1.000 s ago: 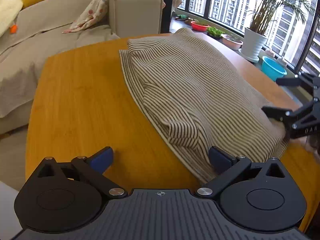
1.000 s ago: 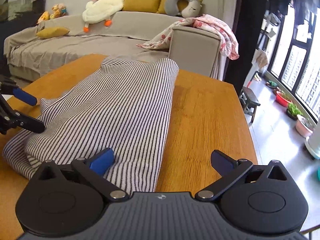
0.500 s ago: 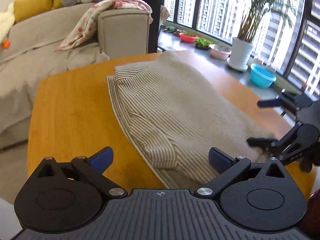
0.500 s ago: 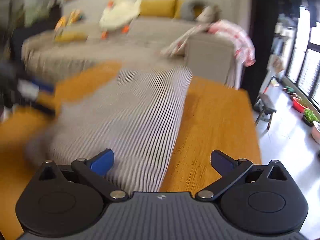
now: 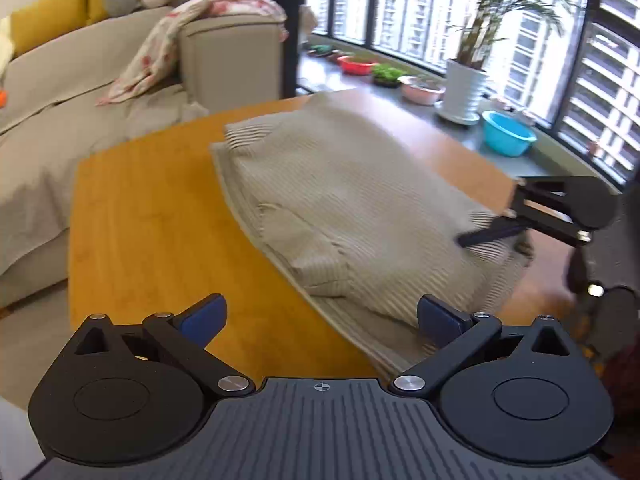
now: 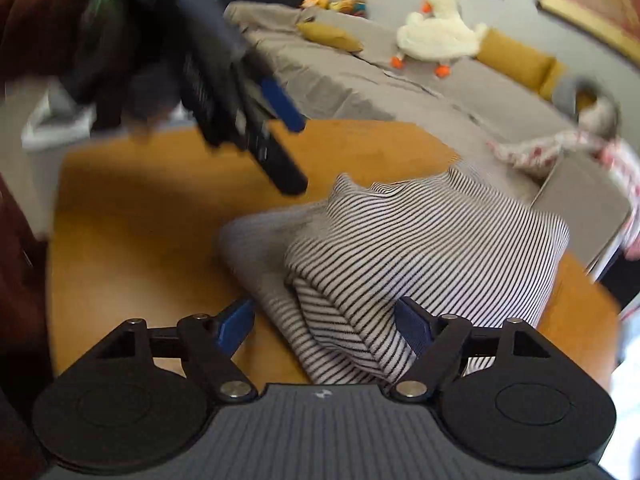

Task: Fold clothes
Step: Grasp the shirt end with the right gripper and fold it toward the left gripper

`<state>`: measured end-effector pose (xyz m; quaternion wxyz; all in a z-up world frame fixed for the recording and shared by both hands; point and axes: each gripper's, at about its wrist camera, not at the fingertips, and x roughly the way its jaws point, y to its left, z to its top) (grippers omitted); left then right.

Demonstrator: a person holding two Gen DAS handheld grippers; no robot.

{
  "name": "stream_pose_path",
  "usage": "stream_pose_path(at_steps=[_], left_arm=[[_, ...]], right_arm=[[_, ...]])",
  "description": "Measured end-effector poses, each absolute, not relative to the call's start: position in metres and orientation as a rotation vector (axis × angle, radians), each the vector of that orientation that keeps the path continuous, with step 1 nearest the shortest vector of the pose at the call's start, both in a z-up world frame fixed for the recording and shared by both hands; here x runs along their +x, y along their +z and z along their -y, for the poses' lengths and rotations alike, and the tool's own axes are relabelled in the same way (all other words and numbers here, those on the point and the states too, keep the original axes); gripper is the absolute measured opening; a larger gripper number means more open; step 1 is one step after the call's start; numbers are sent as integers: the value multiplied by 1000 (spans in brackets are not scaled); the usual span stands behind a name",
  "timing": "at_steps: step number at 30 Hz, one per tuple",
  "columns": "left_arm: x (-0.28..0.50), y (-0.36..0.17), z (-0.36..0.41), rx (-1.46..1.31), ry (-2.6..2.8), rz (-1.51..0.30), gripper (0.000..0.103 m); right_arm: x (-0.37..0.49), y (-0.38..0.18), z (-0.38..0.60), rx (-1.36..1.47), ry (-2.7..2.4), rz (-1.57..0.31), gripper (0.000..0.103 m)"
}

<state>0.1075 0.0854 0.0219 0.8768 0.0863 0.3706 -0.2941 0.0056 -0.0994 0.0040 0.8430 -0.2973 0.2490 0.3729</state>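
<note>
A black-and-white striped garment lies folded in a thick bundle on the wooden table. My left gripper hangs open over the table's near edge, its right pad just short of the garment's hem, with nothing between its fingers. It also shows blurred and open in the right wrist view, as the left gripper, raised above the table. My right gripper straddles a folded corner of the striped garment; its jaws are closing with the cloth between them, and no pinch shows. From the left it appears as the right gripper at the garment's right end.
A grey sofa with a plush duck and a flowered blanket stands beyond the table. Plant pots and a blue basin line the window. A dark red sleeve fills the left edge.
My right gripper has rolled and swung round onto the garment's corner, and its jaws have narrowed. The left gripper has risen and drawn back a little from the hem.
</note>
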Motion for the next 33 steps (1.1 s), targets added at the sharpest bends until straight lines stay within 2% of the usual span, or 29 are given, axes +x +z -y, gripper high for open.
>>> stream_pose_path(at_steps=[2,8,14,18,22,26,33], left_arm=[[102,23,-81,196,-665,-762,103],[82,17,-61,313,-793,-734,103],[81,-9,-34,546,-667,-701,103],[93,-14,-22,567,-581,-652,103],[106,-4,-28,470,-548,-671,103],[111,0,-45,392,-548,-729,103],[105,11,-71,304,-593,-771,103]], right_arm=[[11,7,100,-575,761,-543,72],[70,23,152,64,737,-796,69],[77,13,167,200,741,-814,69],[73,19,159,65,734,-770,70],[47,32,140,-219,714,-638,85],[12,28,130,-457,743,-522,86],[8,14,101,-539,871,-528,85]])
